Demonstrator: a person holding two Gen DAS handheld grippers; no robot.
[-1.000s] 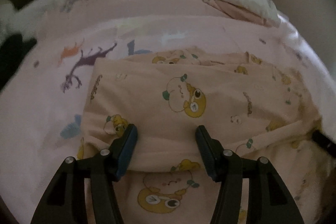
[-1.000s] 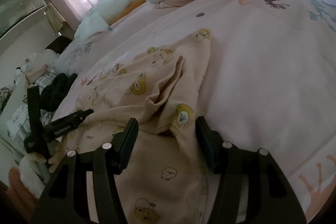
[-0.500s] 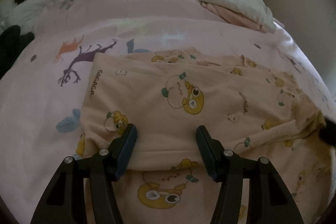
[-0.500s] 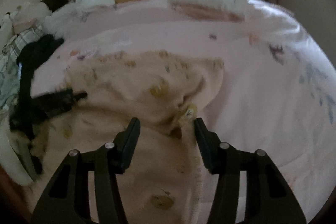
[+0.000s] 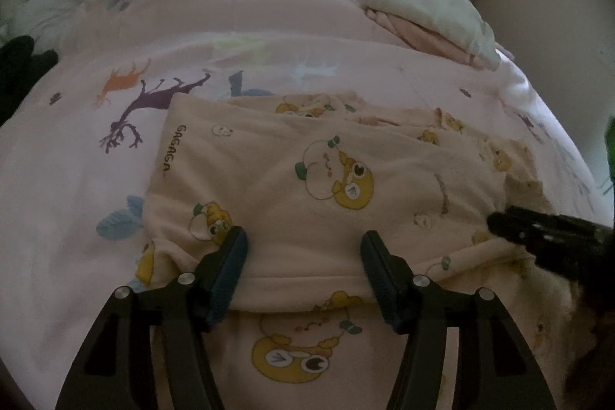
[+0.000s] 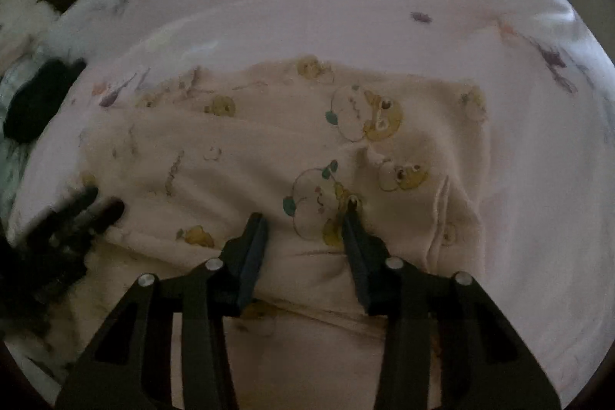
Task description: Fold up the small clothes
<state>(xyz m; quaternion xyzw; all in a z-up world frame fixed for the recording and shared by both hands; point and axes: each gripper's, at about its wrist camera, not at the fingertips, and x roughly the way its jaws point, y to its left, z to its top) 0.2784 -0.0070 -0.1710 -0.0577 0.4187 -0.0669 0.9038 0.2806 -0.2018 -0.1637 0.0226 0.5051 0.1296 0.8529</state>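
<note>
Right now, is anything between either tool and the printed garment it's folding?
Nothing visible. The left tool is open right over the garment, its fingers straddling the folded edge. The right tool is open over the same cloth too, with only fabric between its fingers. The piles near the curtains lie far off.

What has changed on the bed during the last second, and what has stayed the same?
The right gripper swung round from the bunched side of the garment to face it squarely; the raised ridge of cloth seen before now lies much flatter. In the left view, the right gripper has come in at the right edge. The left gripper stayed open over the folded edge, and the bed and the piles behind look unchanged.
</note>
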